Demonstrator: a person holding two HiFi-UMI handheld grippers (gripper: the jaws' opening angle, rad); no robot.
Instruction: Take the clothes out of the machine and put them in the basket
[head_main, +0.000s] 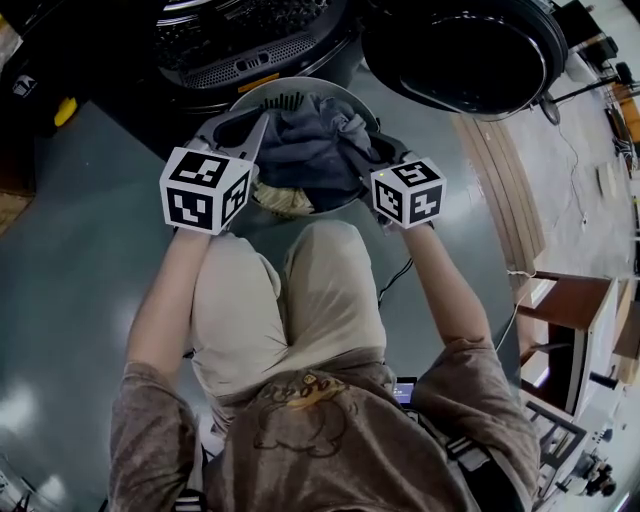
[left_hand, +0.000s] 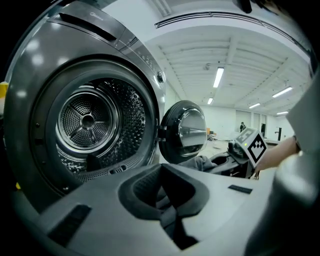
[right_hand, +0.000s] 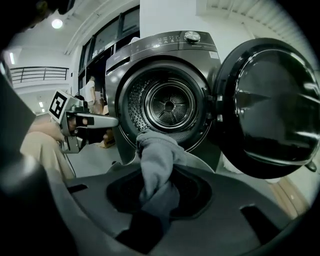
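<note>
A pale round basket (head_main: 290, 92) stands on the floor before the open washing machine drum (head_main: 245, 30). A heap of grey clothes (head_main: 310, 140) fills it. My right gripper (head_main: 362, 158) is over the basket's right side, shut on a grey garment (right_hand: 157, 165) that rises between its jaws. My left gripper (head_main: 262, 122) is over the basket's left side beside the heap. Its jaws stand together and I see nothing gripped between them. The drum (left_hand: 87, 120) looks empty in both gripper views.
The machine's round door (head_main: 465, 45) hangs open at the right of the basket. A beige cloth (head_main: 285, 200) lies at the basket's near rim. A wooden board (head_main: 500, 190), a cable (head_main: 395, 280) and furniture (head_main: 580, 320) are on the right.
</note>
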